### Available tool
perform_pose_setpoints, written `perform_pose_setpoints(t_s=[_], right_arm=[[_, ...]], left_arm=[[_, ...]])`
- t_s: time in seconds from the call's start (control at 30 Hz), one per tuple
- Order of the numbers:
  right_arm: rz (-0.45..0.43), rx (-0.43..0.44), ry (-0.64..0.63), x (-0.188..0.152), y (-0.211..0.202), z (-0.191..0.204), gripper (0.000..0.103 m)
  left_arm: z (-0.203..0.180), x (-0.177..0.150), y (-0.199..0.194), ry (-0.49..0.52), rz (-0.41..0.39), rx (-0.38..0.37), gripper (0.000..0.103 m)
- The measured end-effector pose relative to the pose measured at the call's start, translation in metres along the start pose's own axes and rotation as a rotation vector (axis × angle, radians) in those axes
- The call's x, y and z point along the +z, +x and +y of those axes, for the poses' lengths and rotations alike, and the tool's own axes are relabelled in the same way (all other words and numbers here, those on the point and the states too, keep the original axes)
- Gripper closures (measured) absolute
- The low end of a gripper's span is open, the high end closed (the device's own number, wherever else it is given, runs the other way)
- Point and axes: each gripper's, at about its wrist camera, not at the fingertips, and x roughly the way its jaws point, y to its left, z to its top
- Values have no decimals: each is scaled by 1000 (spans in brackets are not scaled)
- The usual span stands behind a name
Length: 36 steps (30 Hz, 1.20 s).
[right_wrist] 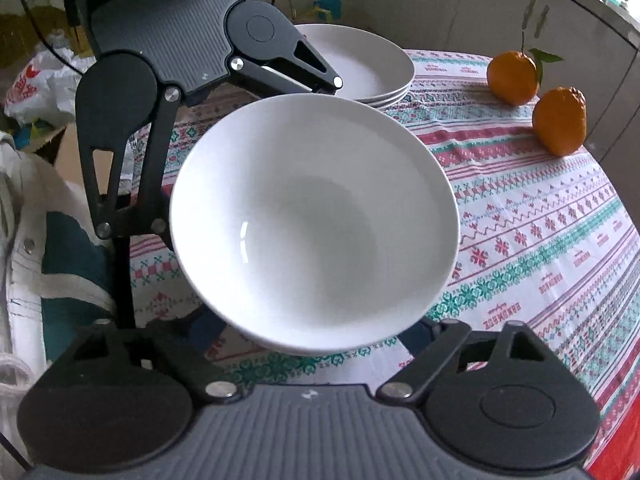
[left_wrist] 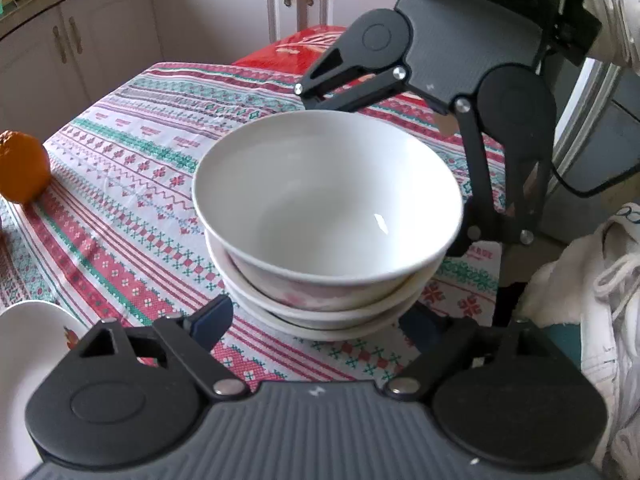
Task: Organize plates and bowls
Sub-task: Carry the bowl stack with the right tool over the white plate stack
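Observation:
A stack of white bowls [left_wrist: 328,216] sits on the patterned tablecloth [left_wrist: 132,184]; the top bowl also fills the right wrist view [right_wrist: 316,224]. My left gripper [left_wrist: 320,320] is open, its fingers either side of the stack's near base. My right gripper [right_wrist: 316,332] is open, facing it from the far side, with its fingers astride the stack. In the left wrist view the right gripper [left_wrist: 388,160] reaches around the stack's far and right side. A stack of white plates [right_wrist: 360,64] stands behind, and its edge shows at lower left in the left wrist view [left_wrist: 24,360].
Two oranges [right_wrist: 536,96] lie on the tablecloth at the right; one shows in the left wrist view [left_wrist: 24,168]. A red box [left_wrist: 296,52] sits at the table's far edge. Cabinets stand beyond. Cloth and bags lie beside the table.

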Motion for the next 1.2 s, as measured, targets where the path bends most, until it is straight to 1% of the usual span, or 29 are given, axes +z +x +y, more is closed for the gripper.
perform_pose_setpoints(t_s=[0.1,0.23,0.63,0.87,1.07,1.2], right_arm=[[-2,-6,-6,1,-3,2,11],[1,-1,-18,3,-4,1,11],[5,9,-1,5,-3,0,12],[-8,-3,2,7,-7,5,12],[-13,-22,-30,19,-19,11,12],[-28,-23,-68,38,-28,14,12]], left_arm=[[-1,0,-2,12,-4,-8,17],[1,2,-2,21,0,-19,17],[-1,7,-2,57,9,-28,19],[1,5,-5,31,-8,-36,19],[-2,4,-24,27,-38,-2,19],[-1,0,-48,19,-62,37,19]])
